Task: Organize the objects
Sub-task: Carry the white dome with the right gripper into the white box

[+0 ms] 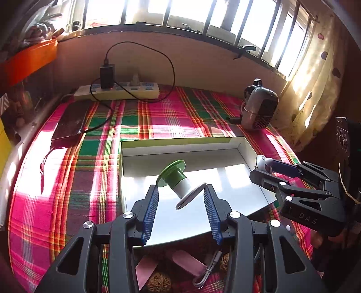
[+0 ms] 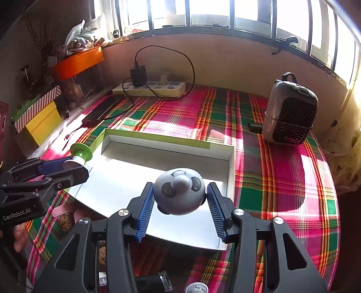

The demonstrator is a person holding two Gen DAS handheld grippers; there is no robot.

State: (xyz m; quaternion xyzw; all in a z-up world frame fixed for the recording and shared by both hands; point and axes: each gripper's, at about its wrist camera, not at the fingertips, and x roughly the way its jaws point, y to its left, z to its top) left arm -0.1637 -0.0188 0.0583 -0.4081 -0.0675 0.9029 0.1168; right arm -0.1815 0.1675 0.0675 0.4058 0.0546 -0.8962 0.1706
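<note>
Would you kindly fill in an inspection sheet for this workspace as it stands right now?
Surface: plaid cloth, sunlit.
Job's things: white box open, empty; green-ended spool; grey panda ball.
Clutter: phone, small heater, walnuts near the front edge.
Grippers: left gripper shut on the spool; right gripper shut on the ball; both over the box.
Cables: black charger lead from power strip.
Surroundings: barred window, orange tray.

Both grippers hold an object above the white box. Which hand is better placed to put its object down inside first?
Left, slightly. The spool in the left gripper hangs over the white box floor; the right gripper holds the panda ball nearer the box's right wall.
</note>
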